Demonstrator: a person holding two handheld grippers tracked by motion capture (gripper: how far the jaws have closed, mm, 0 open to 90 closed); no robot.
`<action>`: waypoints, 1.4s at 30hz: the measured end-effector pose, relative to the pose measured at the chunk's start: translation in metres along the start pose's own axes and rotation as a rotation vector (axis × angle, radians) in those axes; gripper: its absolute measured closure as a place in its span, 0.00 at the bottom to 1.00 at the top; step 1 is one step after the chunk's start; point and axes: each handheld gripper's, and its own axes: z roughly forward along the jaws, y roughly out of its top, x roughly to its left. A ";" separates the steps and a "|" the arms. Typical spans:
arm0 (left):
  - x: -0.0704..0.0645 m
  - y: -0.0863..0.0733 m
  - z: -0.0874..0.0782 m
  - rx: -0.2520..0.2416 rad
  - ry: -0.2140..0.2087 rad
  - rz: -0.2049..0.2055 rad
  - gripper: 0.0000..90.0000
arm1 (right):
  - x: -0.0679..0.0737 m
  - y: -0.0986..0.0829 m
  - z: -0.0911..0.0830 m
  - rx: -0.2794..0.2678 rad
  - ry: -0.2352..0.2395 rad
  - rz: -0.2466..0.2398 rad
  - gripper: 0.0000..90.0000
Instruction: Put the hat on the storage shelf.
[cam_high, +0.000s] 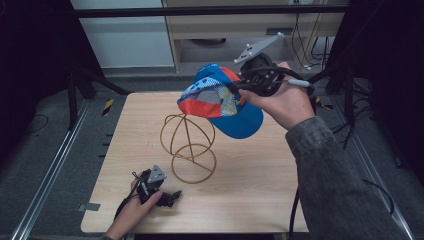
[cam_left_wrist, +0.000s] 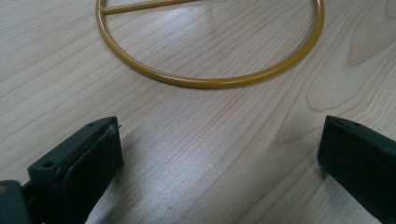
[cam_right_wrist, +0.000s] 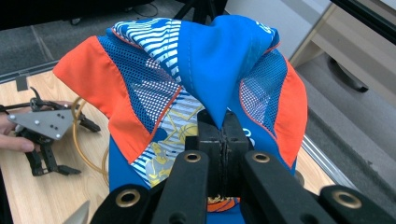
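While the right gripper (cam_high: 245, 82) holds the cap (cam_high: 222, 100) in the air, the yellow wire stand (cam_high: 188, 145) sits just below and to the left of it on the wooden table (cam_high: 250, 190), apart from the fabric as far as the high view shows. In the right gripper view the jaws are clamped together on a pinched fold of the blue crown, with the orange and mesh panels (cam_right_wrist: 140, 93) draping to either side and hiding most of the stand beneath. The stand consists of a domed wire cage above a flat ring base (cam_left_wrist: 210, 81); nothing hangs on it. The left gripper (cam_high: 167, 197) rests low on the table near the front edge, just beside the ring base, with its jaws spread wide and nothing between them; bare wood grain lies in the gap. A strip of grey tape (cam_high: 89, 207) sits at the table's front left corner. Behind the table stand a pale cabinet (cam_high: 225, 30) and loose cables (cam_high: 310, 45) on the floor.
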 end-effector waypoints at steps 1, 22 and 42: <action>0.000 0.000 0.000 -0.002 0.001 -0.002 0.00 | 0.002 0.003 0.003 -0.002 0.006 -0.006 1.00; 0.000 0.000 0.000 -0.002 0.001 -0.002 0.00 | 0.017 0.040 0.037 0.002 0.063 -0.050 1.00; 0.000 0.000 0.000 -0.001 0.001 -0.004 0.00 | 0.035 0.054 0.065 0.054 0.109 -0.095 1.00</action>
